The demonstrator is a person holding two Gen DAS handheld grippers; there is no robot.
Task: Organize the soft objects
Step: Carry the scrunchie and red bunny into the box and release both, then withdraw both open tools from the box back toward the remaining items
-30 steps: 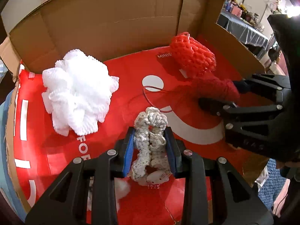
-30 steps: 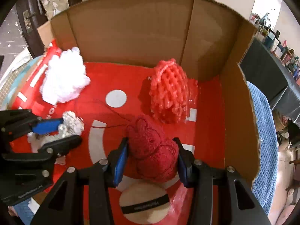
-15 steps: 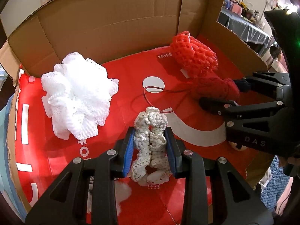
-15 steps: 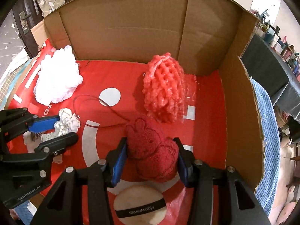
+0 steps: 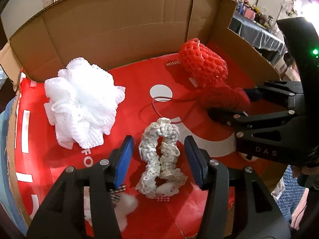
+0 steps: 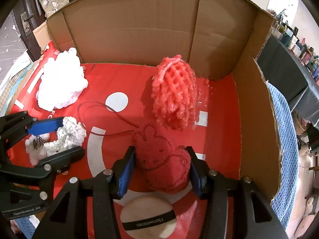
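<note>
A white crochet scrunchie [image 5: 159,149] with a small cat charm lies on the red floor of the cardboard box [image 5: 119,29]. My left gripper [image 5: 158,141] straddles it with its jaws opening, and the blue pads [image 5: 123,159] stand clear of it on both sides. In the right wrist view, a red plush rabbit pouch [image 6: 161,159] sits between the pads of my right gripper [image 6: 160,151]. Those jaws are opening slightly, but the pads still touch the pouch on both sides. A thin red cord [image 5: 159,103] trails from the pouch.
A white foam mesh puff [image 5: 79,105] sits at the back left and a red foam net [image 6: 173,95] at the back right. A round beige powder puff [image 6: 147,219] lies under my right gripper. A small white plush [image 5: 123,205] lies under my left finger. Cardboard walls close the back and right.
My left gripper's jaws have spread apart and let go of the white crochet scrunchie, which stays where it lay. My right gripper's jaws are only slightly wider around the red pouch.
</note>
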